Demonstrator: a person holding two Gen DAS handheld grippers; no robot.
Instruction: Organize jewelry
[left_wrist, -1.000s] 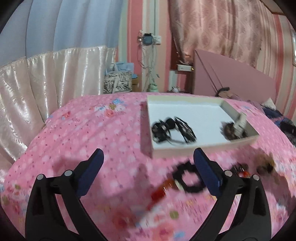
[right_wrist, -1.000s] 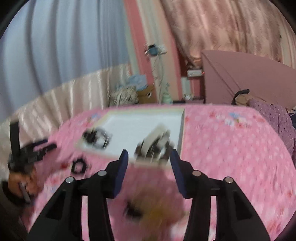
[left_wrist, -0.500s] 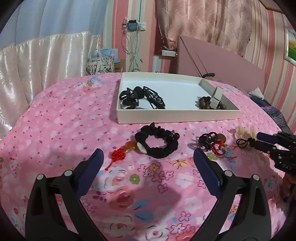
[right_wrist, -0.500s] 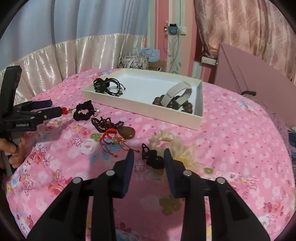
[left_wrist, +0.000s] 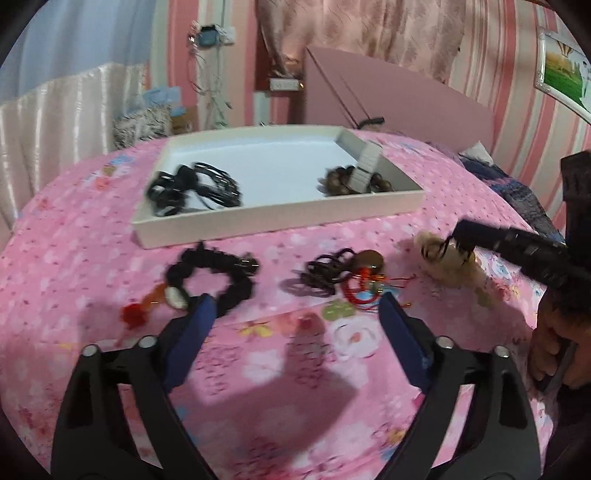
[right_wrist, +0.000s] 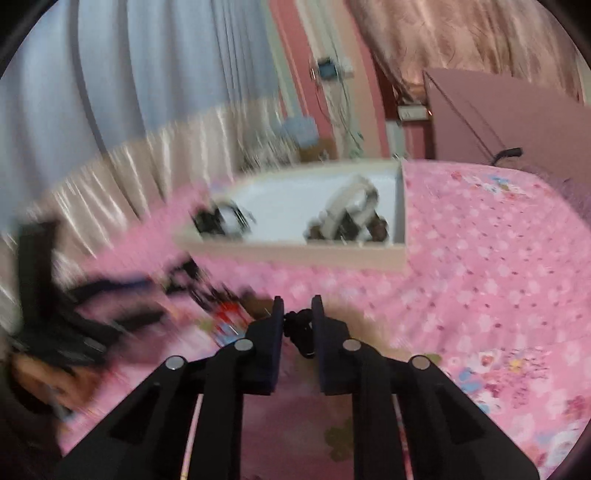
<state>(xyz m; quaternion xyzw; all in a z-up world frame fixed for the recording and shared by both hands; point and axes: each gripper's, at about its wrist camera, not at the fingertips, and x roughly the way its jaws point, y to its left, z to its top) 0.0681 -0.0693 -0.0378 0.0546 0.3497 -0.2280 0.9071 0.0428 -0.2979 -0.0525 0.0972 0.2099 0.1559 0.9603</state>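
Observation:
A white tray (left_wrist: 280, 218) on the pink bedspread holds black hair ties (left_wrist: 192, 188) and a brown bead bracelet with a white band (left_wrist: 358, 177). In front of it lie a black scrunchie (left_wrist: 214, 273), a red tassel charm (left_wrist: 147, 306), dark hair ties with a red-corded pendant (left_wrist: 343, 277) and a beige scrunchie (left_wrist: 450, 262). My left gripper (left_wrist: 295, 314) is open above the bedspread, near the black scrunchie. My right gripper (right_wrist: 297, 314) is shut on a small black hair clip (right_wrist: 301, 330) over the beige scrunchie; it also shows in the left wrist view (left_wrist: 461, 232).
The tray (right_wrist: 295, 254) shows blurred in the right wrist view. A pink headboard (left_wrist: 388, 92) and curtains stand behind the bed. Satin drapes (left_wrist: 55, 110) hang at the left. The bedspread falls away at the bed's edges.
My right gripper has closed on the black hair clip over the beige scrunchie. My left gripper has moved lower and closer to the black scrunchie and the dark hair ties.

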